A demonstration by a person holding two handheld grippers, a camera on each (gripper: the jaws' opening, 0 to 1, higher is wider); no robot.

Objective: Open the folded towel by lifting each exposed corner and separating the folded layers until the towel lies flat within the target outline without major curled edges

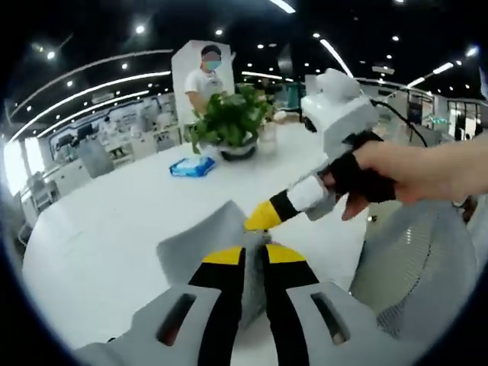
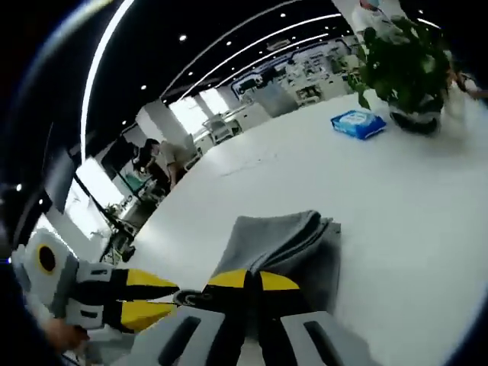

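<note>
Grey folded towel (image 2: 286,248) lies on the white table (image 2: 396,206), near the edge closest to the person; layers visibly stacked along one side, one corner raised off the surface in the left gripper view. Left gripper (image 1: 254,254): yellow-tipped jaws drawn together with towel fabric (image 1: 210,236) between and around the tips, so it appears to be pinching the towel. Right gripper (image 2: 253,280): jaws likewise close together at the near edge of the towel; whether cloth is actually caught between them cannot be told. In the left gripper view the right gripper comes in from the right, held by a gloved hand (image 1: 381,179), tip touching the towel just beside the left jaws. Farther back on the table: potted plant (image 1: 229,122), blue wipes pack (image 1: 192,166). A person (image 1: 204,76) stands behind the plant.
</note>
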